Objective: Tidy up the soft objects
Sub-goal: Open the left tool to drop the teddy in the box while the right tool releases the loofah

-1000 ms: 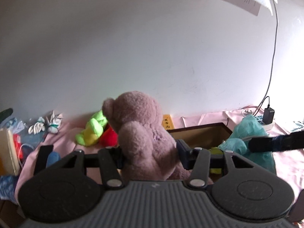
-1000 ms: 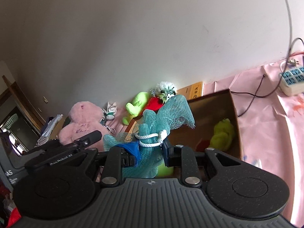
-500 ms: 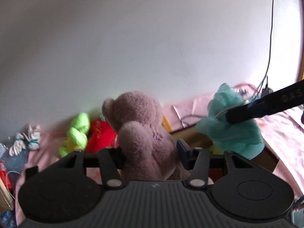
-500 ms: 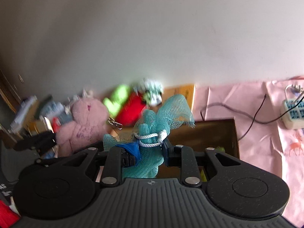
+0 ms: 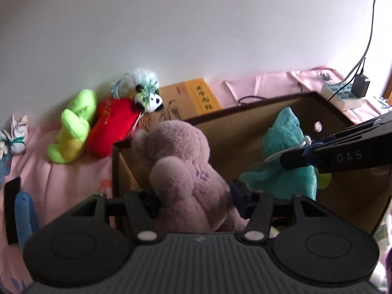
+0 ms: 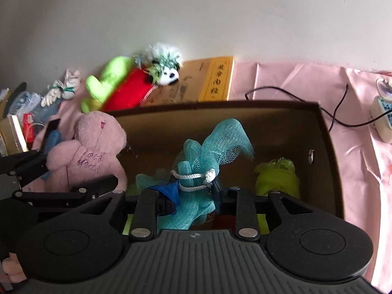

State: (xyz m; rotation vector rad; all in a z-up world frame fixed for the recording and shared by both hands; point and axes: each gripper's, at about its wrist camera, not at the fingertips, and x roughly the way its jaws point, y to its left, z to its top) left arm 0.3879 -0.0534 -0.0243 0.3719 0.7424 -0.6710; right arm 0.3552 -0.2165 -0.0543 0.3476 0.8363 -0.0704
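Note:
My left gripper (image 5: 196, 197) is shut on a pink teddy bear (image 5: 186, 171) and holds it over the left end of a brown cardboard box (image 5: 245, 117). My right gripper (image 6: 188, 196) is shut on a teal mesh bath sponge (image 6: 215, 152) with a white cord, held over the middle of the box (image 6: 220, 112). In the right wrist view the bear (image 6: 90, 152) hangs at the box's left wall. A lime green soft thing (image 6: 279, 174) lies inside the box at the right. The sponge (image 5: 284, 161) also shows in the left wrist view.
Behind the box, against the white wall, lie a lime green plush (image 5: 73, 127), a red plush (image 5: 110, 127), a small panda toy (image 5: 147, 95) and a yellow book (image 5: 203, 96). A power strip (image 5: 343, 95) with cables sits at the right on the pink cloth (image 6: 367, 147).
Both grippers have moved forward and tilted down over the box. The bear and the sponge now hang above the box's opening, where before they were held higher in front of the wall.

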